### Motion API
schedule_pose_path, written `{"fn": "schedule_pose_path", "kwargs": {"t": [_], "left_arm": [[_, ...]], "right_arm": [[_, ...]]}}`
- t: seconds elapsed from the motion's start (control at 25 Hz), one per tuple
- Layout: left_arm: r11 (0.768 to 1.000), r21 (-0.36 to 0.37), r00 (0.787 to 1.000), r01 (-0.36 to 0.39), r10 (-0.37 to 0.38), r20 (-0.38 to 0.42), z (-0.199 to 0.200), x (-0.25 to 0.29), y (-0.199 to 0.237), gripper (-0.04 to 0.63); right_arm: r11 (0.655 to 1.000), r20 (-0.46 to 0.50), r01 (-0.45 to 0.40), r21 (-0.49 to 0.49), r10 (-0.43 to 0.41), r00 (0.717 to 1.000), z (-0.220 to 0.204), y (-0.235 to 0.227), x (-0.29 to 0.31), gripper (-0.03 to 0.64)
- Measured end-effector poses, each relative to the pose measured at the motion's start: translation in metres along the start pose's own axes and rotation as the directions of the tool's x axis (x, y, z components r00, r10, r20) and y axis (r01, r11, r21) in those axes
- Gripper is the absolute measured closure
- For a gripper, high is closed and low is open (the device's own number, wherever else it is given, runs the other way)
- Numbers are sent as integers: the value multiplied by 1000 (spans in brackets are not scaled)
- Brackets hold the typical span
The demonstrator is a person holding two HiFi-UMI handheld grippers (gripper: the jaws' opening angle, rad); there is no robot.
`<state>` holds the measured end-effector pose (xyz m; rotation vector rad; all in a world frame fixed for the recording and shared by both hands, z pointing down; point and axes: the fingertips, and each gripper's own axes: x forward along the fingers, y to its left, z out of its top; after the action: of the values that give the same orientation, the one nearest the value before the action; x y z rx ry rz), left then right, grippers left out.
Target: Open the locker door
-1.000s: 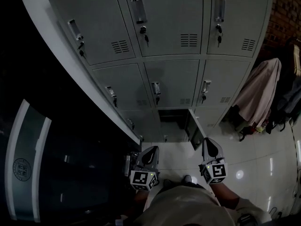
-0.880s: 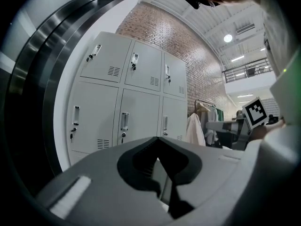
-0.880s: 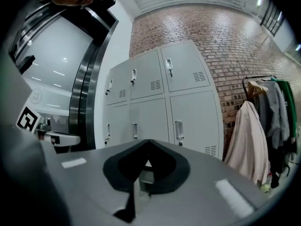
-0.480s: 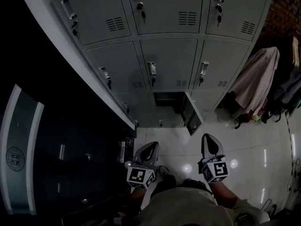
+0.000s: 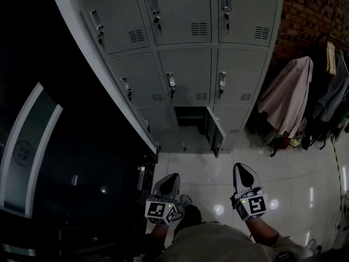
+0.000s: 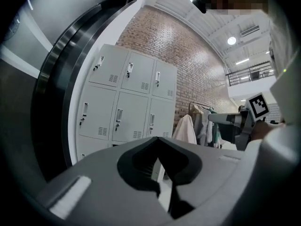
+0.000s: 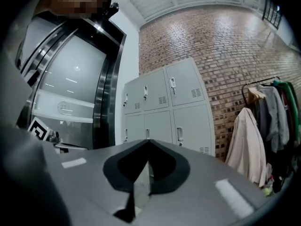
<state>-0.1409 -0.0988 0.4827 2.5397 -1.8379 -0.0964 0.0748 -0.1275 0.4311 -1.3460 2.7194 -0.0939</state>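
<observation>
The grey locker bank (image 5: 185, 48) stands ahead against a brick wall. The door (image 5: 214, 131) of its bottom middle locker is swung out, showing the dark compartment (image 5: 190, 125). Both grippers hang low over the floor, well short of the lockers. My left gripper (image 5: 172, 178) is shut with nothing in it, and its jaws meet at the tip in the left gripper view (image 6: 157, 138). My right gripper (image 5: 242, 168) is also shut and empty, with the jaws closed in the right gripper view (image 7: 148, 141). The lockers (image 7: 164, 109) show far beyond the jaws.
Coats (image 5: 286, 94) hang on a rack right of the lockers, with shoes or bags on the floor below. A dark glass wall (image 5: 49, 162) runs along the left. Glossy white tiles (image 5: 297, 171) lie between me and the lockers. The person's legs show at the bottom.
The lockers have slid up and away in the head view, as if I backed off. Both grippers sit lower in the frame. The bottom door stays swung out throughout.
</observation>
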Motion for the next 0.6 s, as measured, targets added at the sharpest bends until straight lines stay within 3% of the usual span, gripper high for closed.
{"fn": "schedule_pose_path", "kwargs": {"t": [0.24,0.4,0.6], "left_arm": [[1000,-3,1000,19,-19,-3,9,-48,-58,525],[1000,7,1000,22,-21,-19,13,-75,-87,525],[1000,8,999,7,-7,-32,14,-103,-102,525]], "right_arm": [[1000,-16,-3,11,3,1000,4,12,-73,617],[999,52,-25,19,24,998,18,22,-103,617],[997,-48,-60,44,62,997,9,48,-133,617]]}}
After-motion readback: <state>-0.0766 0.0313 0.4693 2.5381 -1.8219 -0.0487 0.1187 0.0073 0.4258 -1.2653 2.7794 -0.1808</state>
